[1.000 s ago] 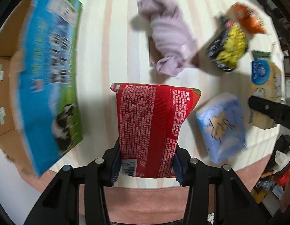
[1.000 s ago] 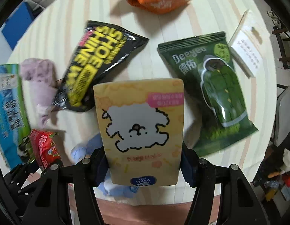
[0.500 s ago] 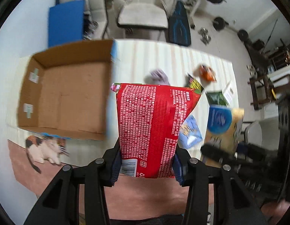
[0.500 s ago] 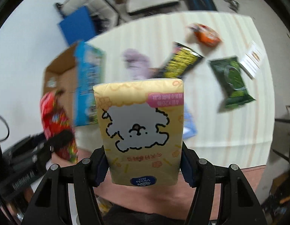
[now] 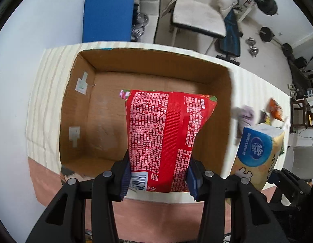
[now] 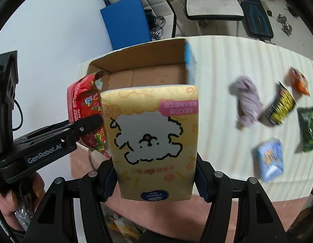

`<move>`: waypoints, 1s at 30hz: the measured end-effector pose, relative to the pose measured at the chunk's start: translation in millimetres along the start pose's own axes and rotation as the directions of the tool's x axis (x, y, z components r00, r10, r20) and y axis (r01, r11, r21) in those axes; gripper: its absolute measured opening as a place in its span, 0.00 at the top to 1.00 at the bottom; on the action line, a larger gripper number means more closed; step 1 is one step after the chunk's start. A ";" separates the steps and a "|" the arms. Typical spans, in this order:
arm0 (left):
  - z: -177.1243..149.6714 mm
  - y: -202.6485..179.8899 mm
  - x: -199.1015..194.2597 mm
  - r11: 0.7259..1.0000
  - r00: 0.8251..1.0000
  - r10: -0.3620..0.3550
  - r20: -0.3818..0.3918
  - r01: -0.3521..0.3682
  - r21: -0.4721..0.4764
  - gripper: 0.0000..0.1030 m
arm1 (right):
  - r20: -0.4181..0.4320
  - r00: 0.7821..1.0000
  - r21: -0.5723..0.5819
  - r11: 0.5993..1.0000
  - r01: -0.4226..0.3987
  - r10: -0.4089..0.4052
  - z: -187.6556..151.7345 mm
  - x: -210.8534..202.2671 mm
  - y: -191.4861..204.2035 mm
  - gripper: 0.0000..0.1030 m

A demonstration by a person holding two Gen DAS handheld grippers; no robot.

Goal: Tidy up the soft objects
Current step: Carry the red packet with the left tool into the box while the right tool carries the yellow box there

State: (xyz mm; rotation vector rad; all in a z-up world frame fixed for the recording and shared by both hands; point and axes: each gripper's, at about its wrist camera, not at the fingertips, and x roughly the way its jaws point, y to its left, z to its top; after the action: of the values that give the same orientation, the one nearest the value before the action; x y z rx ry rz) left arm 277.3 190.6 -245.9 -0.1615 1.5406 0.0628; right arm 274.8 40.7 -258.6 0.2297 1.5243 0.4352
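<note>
Down the middle of the left wrist view, the left gripper [image 5: 159, 179] has its two jaws clamped on the lower sides of a red packet [image 5: 166, 141], which stands up from the grip and covers much of the open cardboard box [image 5: 79, 109] behind it. That box fills the centre of the frame, brown inside, nothing lying on the bare floor of it that shows, and it sits on a cream striped table [image 5: 45, 93]. At the right edge of that same view the yellow tissue pack [image 5: 257, 149] pokes in, tilted, with its blue round logo facing the camera. Over to the right wrist view now: the right gripper [image 6: 156, 186] is closed on that tissue pack [image 6: 154, 141] at its lower sides, white dog drawing facing us, print upside down. To the left of it, the other gripper [image 6: 91, 124] reaches in from the frame's left edge with the red packet [image 6: 85, 109] in its jaws, held in front of the box's [image 6: 136, 60] near left corner, and a hand [image 6: 16, 200] grips its handle at lower left. On the right half of the table [image 6: 217, 60] lie a lilac cloth [image 6: 247, 103], a black and yellow bag [image 6: 281, 107], an orange bag [image 6: 300, 81], a green bag [image 6: 308, 127] and a light blue pack [image 6: 270, 160], all blurred and well apart from the box.
</note>
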 end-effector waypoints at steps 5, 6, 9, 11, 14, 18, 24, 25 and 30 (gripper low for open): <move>45.3 35.8 47.2 1.000 0.997 -0.005 -0.073 0.006 0.010 0.58 | -0.027 0.996 0.022 0.996 0.082 -0.082 50.6 62.4 37.9 0.36; 51.7 39.9 54.6 1.000 0.996 -0.006 -0.084 0.007 0.011 0.58 | -0.031 0.995 0.023 0.996 0.091 -0.091 58.2 72.4 39.7 0.36; 71.0 50.0 80.9 1.000 0.992 -0.018 -0.124 0.020 0.014 0.58 | -0.052 0.990 0.034 0.990 0.133 -0.131 80.9 109.5 43.1 0.36; 79.9 52.9 95.2 0.999 0.989 -0.022 -0.143 0.026 0.021 0.58 | -0.068 0.985 0.035 0.986 0.163 -0.160 92.6 129.3 44.4 0.36; 89.5 56.6 113.5 0.999 0.985 -0.030 -0.168 0.035 0.029 0.58 | -0.089 0.977 0.033 0.980 0.198 -0.195 105.5 154.9 41.4 0.36; 93.3 57.5 125.9 0.998 0.981 -0.047 -0.190 0.055 0.036 0.58 | -0.108 0.972 0.045 0.976 0.214 -0.208 116.1 175.5 36.7 0.36; 92.7 60.3 128.3 0.998 0.975 -0.046 -0.218 0.056 0.039 0.33 | -0.119 0.965 0.018 0.971 0.239 -0.235 126.5 187.8 39.8 0.25; 91.9 59.1 125.8 0.997 0.977 -0.034 -0.212 0.047 0.056 0.24 | -0.121 0.964 0.017 0.971 0.239 -0.235 126.2 185.6 40.9 0.17; 88.6 63.2 108.0 0.997 0.986 -0.016 -0.166 0.029 0.077 0.09 | -0.119 0.952 -0.012 0.959 0.283 -0.282 123.5 179.6 46.0 0.00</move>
State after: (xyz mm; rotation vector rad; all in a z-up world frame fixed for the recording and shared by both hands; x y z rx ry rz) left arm 359.4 259.2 -355.8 -0.1234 1.7033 -0.0304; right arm 389.5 171.5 -397.8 -0.0135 1.6463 0.2196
